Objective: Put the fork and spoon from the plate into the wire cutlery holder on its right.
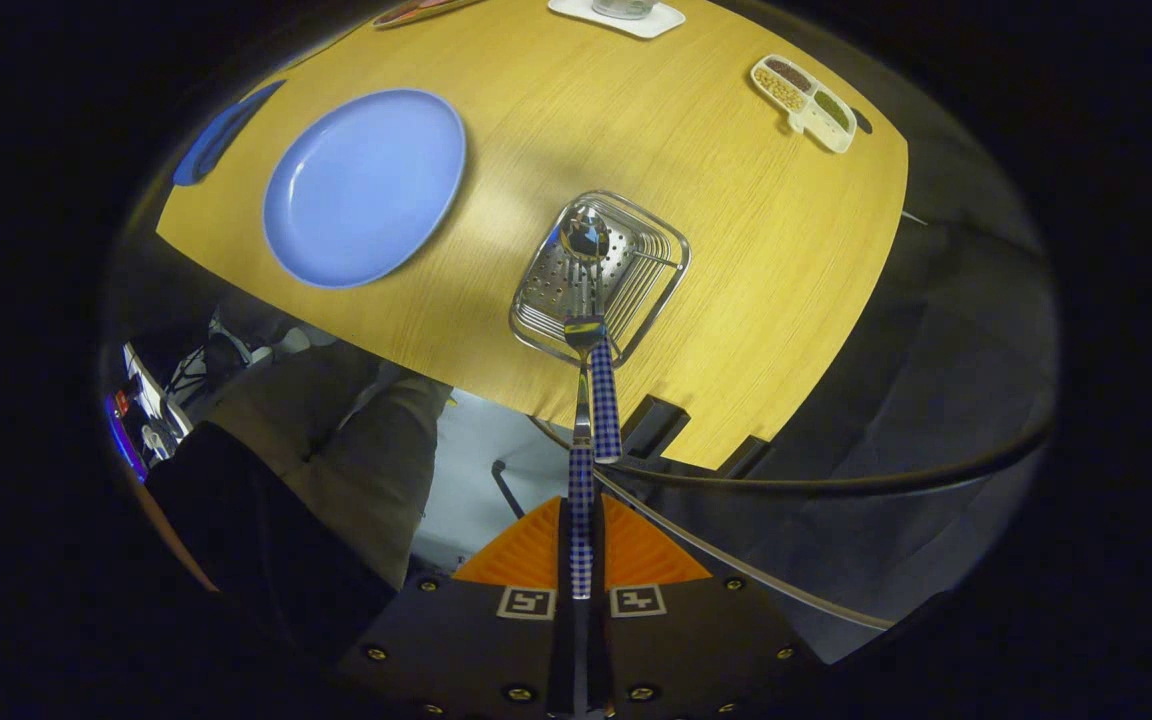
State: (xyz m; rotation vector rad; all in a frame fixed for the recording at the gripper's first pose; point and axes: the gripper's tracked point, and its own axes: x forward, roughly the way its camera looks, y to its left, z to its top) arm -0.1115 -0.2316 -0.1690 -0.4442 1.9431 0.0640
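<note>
tongs (581, 545) pinching checked spoon (583, 400) handle, bowl in wire holder (636, 300), fork (604, 390) beside, blue plate (364, 186) bare

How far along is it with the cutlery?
The blue plate is bare and the spoon already stands in the wire holder. The gripper is shut on the fork, its head at the holder's rim. Left: lower it in and let go.

Polished metal is gleaming on the perforated wire cutlery holder (600, 275) and spoon (585, 238) at centre, while the smooth blue plate (364, 186), upper left, is lying on the matt wood-grain table (736, 260).
</note>
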